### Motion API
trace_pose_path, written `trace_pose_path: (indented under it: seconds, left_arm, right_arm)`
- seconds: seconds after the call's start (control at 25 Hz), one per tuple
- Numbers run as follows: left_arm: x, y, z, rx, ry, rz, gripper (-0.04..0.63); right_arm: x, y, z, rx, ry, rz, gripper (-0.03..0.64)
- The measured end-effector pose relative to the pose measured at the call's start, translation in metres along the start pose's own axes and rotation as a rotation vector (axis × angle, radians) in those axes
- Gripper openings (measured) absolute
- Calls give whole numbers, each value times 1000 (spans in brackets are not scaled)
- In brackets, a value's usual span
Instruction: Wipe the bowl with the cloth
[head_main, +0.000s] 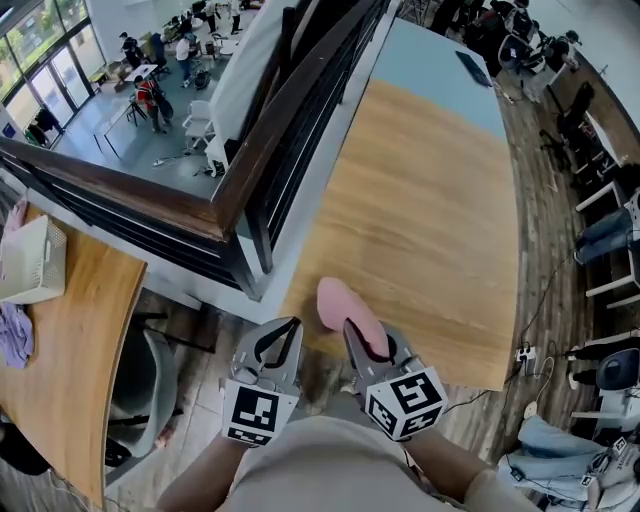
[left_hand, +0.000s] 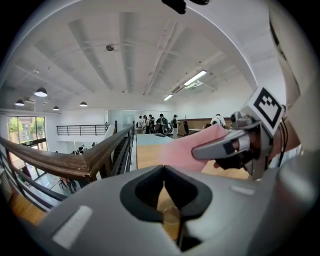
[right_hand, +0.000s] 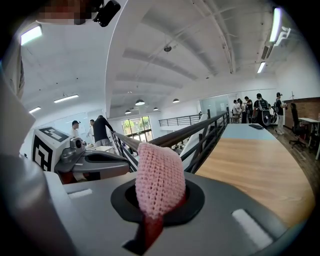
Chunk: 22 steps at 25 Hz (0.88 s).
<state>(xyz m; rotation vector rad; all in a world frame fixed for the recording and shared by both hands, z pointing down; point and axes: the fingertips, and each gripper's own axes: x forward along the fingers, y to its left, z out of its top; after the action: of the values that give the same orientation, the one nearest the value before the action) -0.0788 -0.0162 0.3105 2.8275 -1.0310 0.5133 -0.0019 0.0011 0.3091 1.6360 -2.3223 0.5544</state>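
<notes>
Below, wooden table (head_main: 430, 220) beside railing (head_main: 290, 110).

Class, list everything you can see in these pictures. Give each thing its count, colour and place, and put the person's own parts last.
Pink cloth: one, knitted, clamped in the right gripper, over the long table's near edge.
Long table: one, light wood with a pale blue far end, ahead.
Railing: one, dark wood over black bars, left of the long table.
Side table: one, light wood, far left.
Basket: one, white, on the side table.
Purple cloth: one, beside the basket.
Chair: one, grey, by the side table.
People: several, on the floor below.
Bowl: none in view.
Left gripper: grey, shut, empty.
Right gripper: grey, shut on the pink cloth.
</notes>
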Motion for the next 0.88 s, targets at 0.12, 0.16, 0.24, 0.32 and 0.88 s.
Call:
trace_pose_path:
  seconds: [0.12,0.16,0.24,0.32,0.88]
  left_arm:
    - [3,1,-2,-3,24,15,2]
    - [2,1,-4,-6,32,23,2]
    - [1,1,-7,-20,42,36,2]
    - [3,-2,-10,-37,54,46,3]
    - [58,15,-49,-233,247,140,57]
  right_arm:
    - [3,-4,1,3,7,17,15]
    - [5,-3,0,4,9,27,15]
    - [7,-2,-2,-1,17,43,15]
    - [10,-5,-3,-10,24,58,15]
    - [53,-62,-18,-22,125,121,15]
